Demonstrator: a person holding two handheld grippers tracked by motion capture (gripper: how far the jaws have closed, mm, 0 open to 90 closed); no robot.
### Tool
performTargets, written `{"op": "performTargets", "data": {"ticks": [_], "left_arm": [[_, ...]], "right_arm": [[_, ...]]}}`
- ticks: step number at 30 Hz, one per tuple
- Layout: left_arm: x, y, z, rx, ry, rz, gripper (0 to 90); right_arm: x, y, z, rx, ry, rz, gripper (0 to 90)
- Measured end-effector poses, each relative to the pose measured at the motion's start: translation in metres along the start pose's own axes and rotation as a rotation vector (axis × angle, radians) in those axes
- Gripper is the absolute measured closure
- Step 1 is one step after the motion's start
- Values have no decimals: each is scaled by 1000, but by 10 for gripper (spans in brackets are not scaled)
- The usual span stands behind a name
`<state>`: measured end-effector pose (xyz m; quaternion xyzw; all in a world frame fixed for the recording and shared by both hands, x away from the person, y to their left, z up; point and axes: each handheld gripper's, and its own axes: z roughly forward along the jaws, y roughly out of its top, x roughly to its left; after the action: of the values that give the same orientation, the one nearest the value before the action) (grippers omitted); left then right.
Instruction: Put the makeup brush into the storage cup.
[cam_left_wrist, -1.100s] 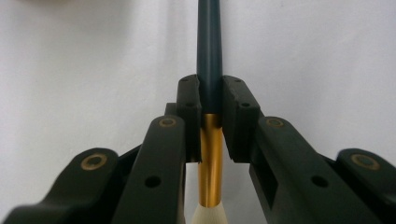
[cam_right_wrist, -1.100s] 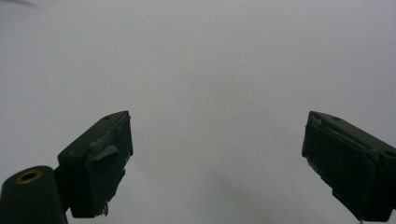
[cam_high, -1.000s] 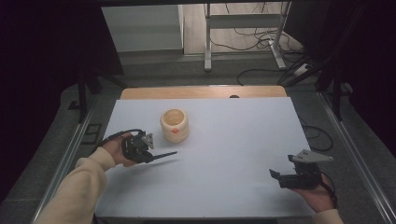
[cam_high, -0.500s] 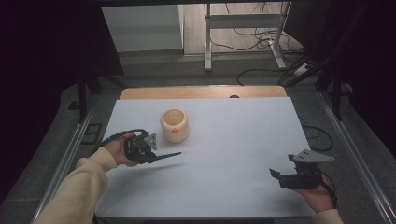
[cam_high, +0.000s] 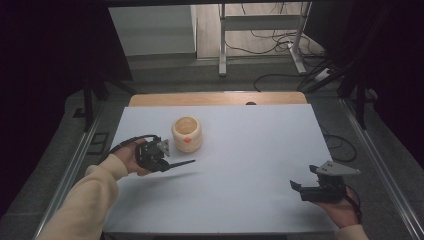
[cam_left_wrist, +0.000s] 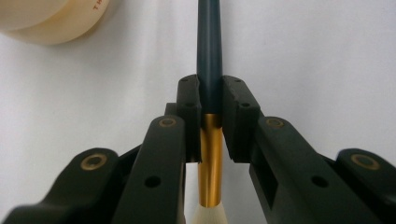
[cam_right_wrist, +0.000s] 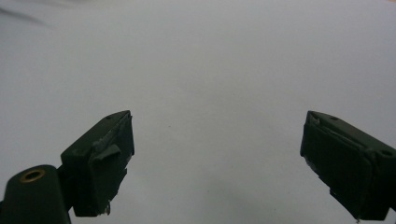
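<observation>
1. Tabletop (cam_high: 250, 150): white sheet covering most of it, with a bare wooden strip (cam_high: 215, 98) along the far edge.
2. Pot (cam_high: 187, 134): cream, round, open-topped, a small orange mark on its side; stands upright on the white sheet, left of centre, toward the far side.

Matt white sheet over the worktop (cam_high: 240, 165), smooth and paper-like, with a bare strip of pale wood at the far edge. Cream pot (cam_high: 187, 134), smooth with a faint sheen, looking like glazed ceramic or plastic. Brush (cam_left_wrist: 209, 60) with a dark, satin-smooth handle, a shiny gold metal ferrule and pale soft bristles. Left hand-held gripper (cam_left_wrist: 210, 112) in matt black plastic with brass-coloured rivets. Right hand-held gripper (cam_right_wrist: 217, 163) in the same matt black, pads wrapped in wrinkled dark tape.
</observation>
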<state>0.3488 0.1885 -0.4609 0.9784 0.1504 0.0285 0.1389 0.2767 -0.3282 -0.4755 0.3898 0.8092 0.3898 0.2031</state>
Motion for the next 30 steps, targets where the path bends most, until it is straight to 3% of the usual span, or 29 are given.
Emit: {"op": "performTargets", "data": {"ticks": [7,11,20,25,30], "left_arm": [[-2,12,-3,-1,6,28,788],[-3,13,-7,-3,7,19,788],[-22,16,-13,-18,32,-6,788],[-31,21,-16,-32,37,15,788],[-30,27,-23,-46,36,24,788]], "right_arm": [[0,0,-3,-9,-7,2,102],[0,3,0,-15,0,0,102],[10,15,4,-28,30,-50,102],[12,20,12,-29,54,-68,102],[12,23,18,-29,67,-69,102]]}}
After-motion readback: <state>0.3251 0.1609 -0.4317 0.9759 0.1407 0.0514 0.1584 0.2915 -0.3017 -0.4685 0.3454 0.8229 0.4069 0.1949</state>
